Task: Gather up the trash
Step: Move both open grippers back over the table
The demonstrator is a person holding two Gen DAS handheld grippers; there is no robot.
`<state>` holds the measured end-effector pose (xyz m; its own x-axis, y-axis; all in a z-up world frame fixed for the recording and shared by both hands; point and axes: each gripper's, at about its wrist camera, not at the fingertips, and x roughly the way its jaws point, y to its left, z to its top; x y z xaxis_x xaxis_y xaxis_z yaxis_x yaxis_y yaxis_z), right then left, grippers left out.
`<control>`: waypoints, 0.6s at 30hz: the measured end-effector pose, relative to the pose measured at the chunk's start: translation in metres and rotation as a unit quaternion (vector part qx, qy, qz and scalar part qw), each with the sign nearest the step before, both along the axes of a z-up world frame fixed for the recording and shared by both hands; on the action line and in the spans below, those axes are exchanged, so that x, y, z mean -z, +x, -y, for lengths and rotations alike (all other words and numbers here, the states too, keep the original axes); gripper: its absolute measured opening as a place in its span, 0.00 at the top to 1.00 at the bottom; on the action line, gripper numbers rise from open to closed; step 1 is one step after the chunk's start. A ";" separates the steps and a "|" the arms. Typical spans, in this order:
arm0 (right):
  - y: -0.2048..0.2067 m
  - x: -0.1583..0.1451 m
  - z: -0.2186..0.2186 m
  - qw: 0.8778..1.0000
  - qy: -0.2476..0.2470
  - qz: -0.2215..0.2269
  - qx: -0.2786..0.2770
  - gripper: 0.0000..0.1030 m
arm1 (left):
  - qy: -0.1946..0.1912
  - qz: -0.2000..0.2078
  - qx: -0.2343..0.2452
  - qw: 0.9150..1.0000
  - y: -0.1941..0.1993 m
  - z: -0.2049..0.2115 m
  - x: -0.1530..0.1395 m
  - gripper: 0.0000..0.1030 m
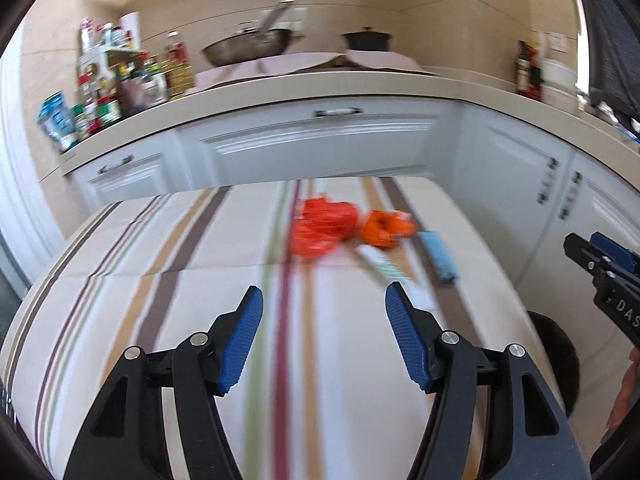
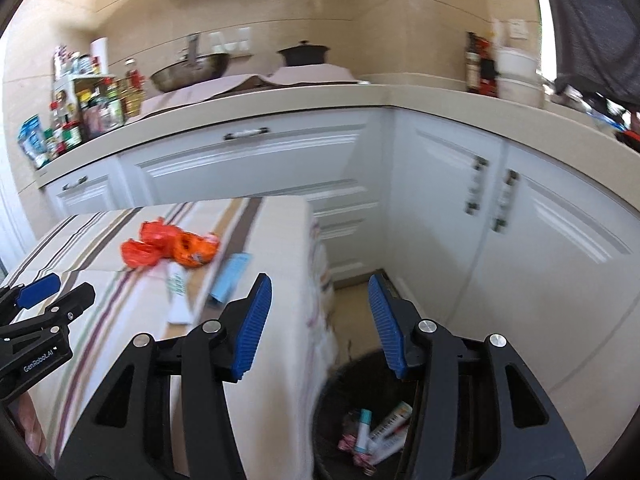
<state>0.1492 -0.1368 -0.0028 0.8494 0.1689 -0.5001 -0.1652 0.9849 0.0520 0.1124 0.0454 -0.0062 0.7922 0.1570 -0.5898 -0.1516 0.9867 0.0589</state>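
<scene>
Trash lies on the striped tablecloth (image 1: 160, 280): a crumpled red wrapper (image 1: 324, 228), an orange wrapper (image 1: 384, 228), a white packet (image 1: 380, 264) and a blue packet (image 1: 438, 256). My left gripper (image 1: 324, 292) hovers open over the cloth, short of the trash, with nothing between its fingers. My right gripper (image 2: 319, 280) is open and empty at the table's right edge, above a dark mesh bin (image 2: 340, 392) on the floor. Several discarded packets (image 2: 384, 432) lie in the bin. The right wrist view shows the same orange wrapper (image 2: 192, 250) and blue packet (image 2: 232, 276).
White cabinets (image 2: 440, 200) and a beige counter (image 1: 320, 84) wrap around behind and to the right of the table. A wok (image 1: 248, 46), a dark pot (image 1: 366, 40) and several bottles (image 1: 120, 84) stand on the counter. A narrow strip of floor (image 2: 356, 312) separates table and cabinets.
</scene>
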 end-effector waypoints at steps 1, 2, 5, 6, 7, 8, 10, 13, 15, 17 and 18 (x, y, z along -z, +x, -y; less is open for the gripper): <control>0.005 -0.001 -0.008 1.000 -0.001 0.000 -0.007 0.52 | 0.000 -0.002 -0.005 1.000 0.001 -0.005 0.001 0.39; 0.008 -0.001 -0.011 1.000 -0.001 -0.001 -0.010 0.52 | -0.003 -0.005 -0.012 1.000 0.004 -0.013 0.002 0.39; 0.021 -0.001 -0.029 1.000 -0.005 -0.004 -0.019 0.52 | -0.010 -0.008 -0.026 1.000 0.010 -0.028 0.005 0.39; 0.025 0.000 -0.033 1.000 -0.006 -0.006 -0.021 0.52 | -0.010 -0.010 -0.030 0.999 0.013 -0.031 0.006 0.39; 0.031 0.002 -0.038 1.000 -0.008 -0.010 -0.023 0.52 | -0.009 -0.015 -0.034 0.999 0.018 -0.036 0.008 0.38; 0.037 0.004 -0.044 0.999 -0.011 -0.016 -0.025 0.52 | -0.010 -0.021 -0.036 0.999 0.021 -0.038 0.010 0.38; 0.047 0.009 -0.053 0.999 -0.015 -0.029 -0.030 0.52 | -0.019 -0.034 -0.038 0.999 0.028 -0.045 0.015 0.38; 0.061 0.019 -0.065 0.998 -0.025 -0.055 -0.034 0.52 | -0.028 -0.055 -0.040 0.997 0.037 -0.051 0.022 0.38; 0.068 0.025 -0.070 0.996 -0.029 -0.073 -0.038 0.52 | -0.031 -0.069 -0.039 0.996 0.041 -0.053 0.028 0.38; 0.074 0.031 -0.075 0.995 -0.033 -0.089 -0.041 0.52 | -0.034 -0.076 -0.038 0.996 0.043 -0.053 0.032 0.38; 0.077 0.034 -0.077 0.994 -0.036 -0.099 -0.043 0.52 | -0.033 -0.078 -0.037 0.996 0.044 -0.053 0.033 0.38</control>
